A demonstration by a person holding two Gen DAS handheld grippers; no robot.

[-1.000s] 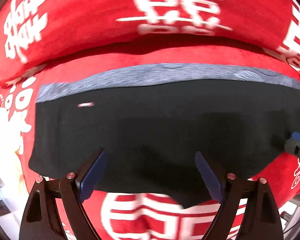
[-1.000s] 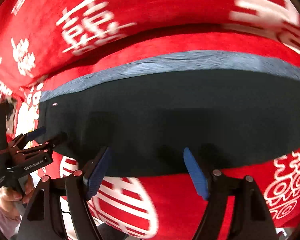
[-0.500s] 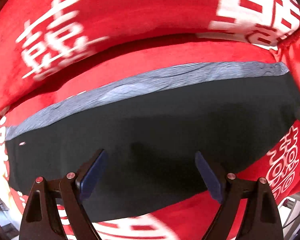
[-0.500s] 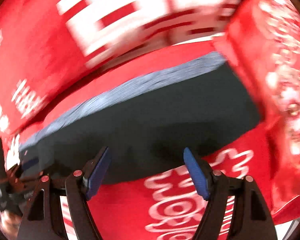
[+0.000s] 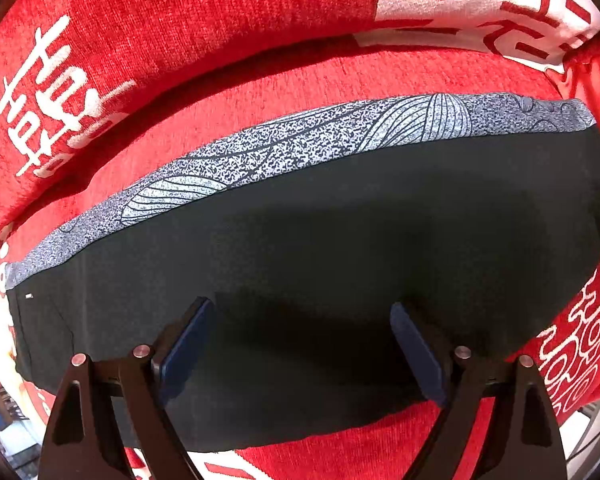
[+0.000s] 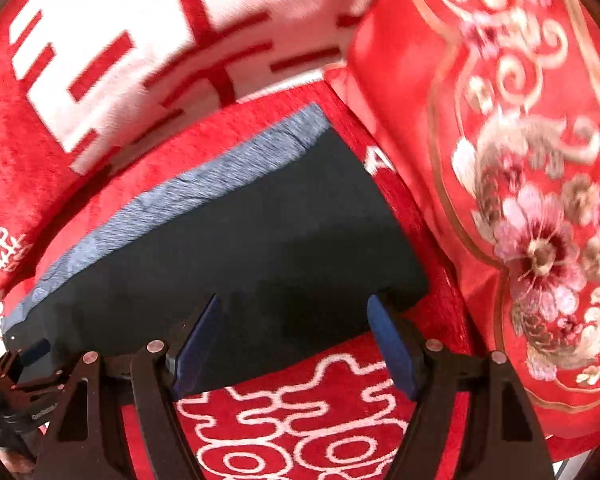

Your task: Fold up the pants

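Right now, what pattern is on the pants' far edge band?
Grey-white speckle with dark line drawings on the band; left wrist view.

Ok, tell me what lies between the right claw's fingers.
The pants' dark near edge over the red cover, in the right wrist view.

Item: the pants (image 5: 340, 248), dark, near-black cloth, are lying as one flat, broad panel.
Trim: a grey-and-white speckled band (image 5: 300, 144) with fine line drawing is running along the far long edge.
Mark: a tiny white tag (image 5: 29, 296) is showing near the left end, just below the band.
Pose: the cloth is lying smooth, with no visible wrinkles, its near edge curving gently.
Place: it is resting on a red cover with white characters (image 5: 260, 88).
Right end: in the right wrist view, the pants (image 6: 260, 248) are ending in a straight side edge, the band (image 6: 220, 176) is looking blurred.
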